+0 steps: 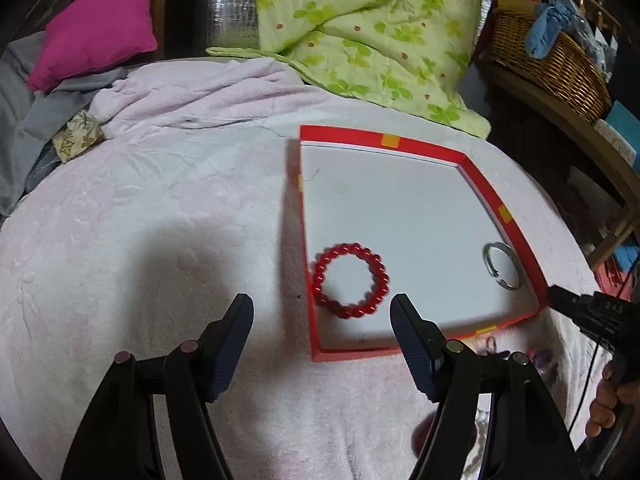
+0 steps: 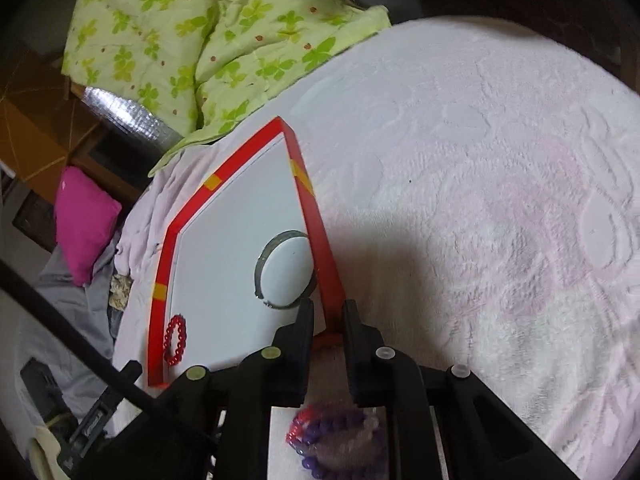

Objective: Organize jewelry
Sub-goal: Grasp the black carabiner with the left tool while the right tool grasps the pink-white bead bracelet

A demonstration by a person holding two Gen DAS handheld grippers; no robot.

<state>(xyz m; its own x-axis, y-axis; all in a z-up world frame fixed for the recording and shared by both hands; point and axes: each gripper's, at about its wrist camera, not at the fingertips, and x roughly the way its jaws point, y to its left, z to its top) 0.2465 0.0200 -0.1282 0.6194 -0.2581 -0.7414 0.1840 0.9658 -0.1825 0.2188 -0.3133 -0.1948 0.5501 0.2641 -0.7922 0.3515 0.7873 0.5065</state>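
Note:
A shallow tray with a red rim (image 1: 400, 142) (image 2: 240, 156) and a white floor lies on the pink blanket. In it lie a red bead bracelet (image 1: 350, 280) (image 2: 175, 340) near the front left corner and a silver bangle (image 1: 502, 266) (image 2: 280, 270) by the right wall. My left gripper (image 1: 322, 312) hangs open just above the tray's near left edge, with the red bracelet ahead between its fingers and untouched. My right gripper (image 2: 328, 308) (image 1: 554, 298) is narrowed on the tray's red wall at its near right corner. Purple and red bead bracelets (image 2: 336, 440) lie blurred under that gripper.
A green leaf-print quilt (image 1: 372, 32) lies behind the tray and a magenta pillow (image 1: 100, 24) at the far left. A wicker basket (image 1: 552, 56) stands on a wooden shelf at the right. The pink blanket (image 2: 500, 200) spreads wide to the tray's right. A hand (image 1: 608, 404) holds the right gripper.

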